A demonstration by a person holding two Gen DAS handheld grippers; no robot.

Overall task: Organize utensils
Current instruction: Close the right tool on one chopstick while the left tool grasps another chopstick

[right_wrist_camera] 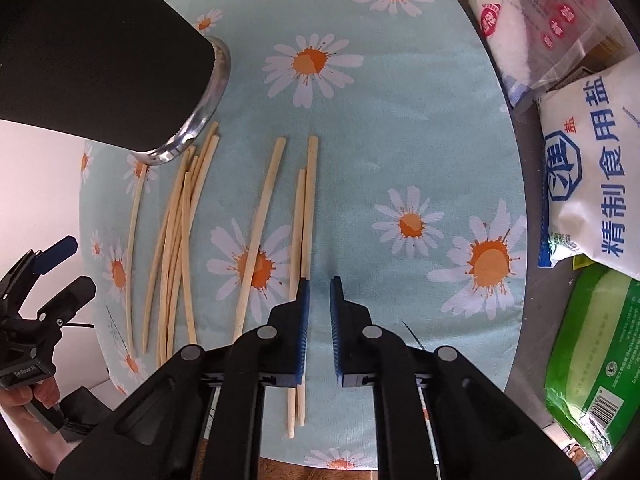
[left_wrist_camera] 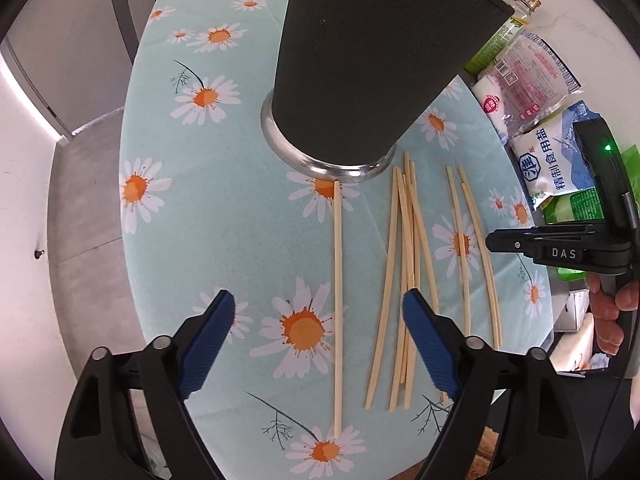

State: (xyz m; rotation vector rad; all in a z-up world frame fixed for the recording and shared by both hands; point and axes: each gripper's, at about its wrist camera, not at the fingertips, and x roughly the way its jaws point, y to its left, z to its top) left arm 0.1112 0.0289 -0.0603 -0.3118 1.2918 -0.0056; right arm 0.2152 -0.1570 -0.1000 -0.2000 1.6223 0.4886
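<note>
A black utensil holder [left_wrist_camera: 360, 60] with a metal base stands on the daisy-print cloth [left_wrist_camera: 224, 208]. Pale chopsticks lie loose in front of it. A single chopstick [left_wrist_camera: 338, 300] lies between the fingers of my left gripper [left_wrist_camera: 320, 320], which is open above the cloth without touching it. To its right lies a bundle of several chopsticks [left_wrist_camera: 404, 280]. A pair of chopsticks [right_wrist_camera: 306, 220] runs under the left finger of my right gripper [right_wrist_camera: 319, 320]. Its jaws stand nearly together, with only a narrow strip of cloth showing between the pads. One more chopstick [right_wrist_camera: 260, 232] lies left of the pair.
Food packets crowd the table's right edge: a white salt bag [right_wrist_camera: 592, 160], a green packet [right_wrist_camera: 592, 360] and a clear bag [right_wrist_camera: 520, 20]. Bottles [left_wrist_camera: 516, 16] stand behind them. A hand [left_wrist_camera: 612, 312] holds the right gripper's black frame [left_wrist_camera: 560, 250]. The table's rim falls away at left.
</note>
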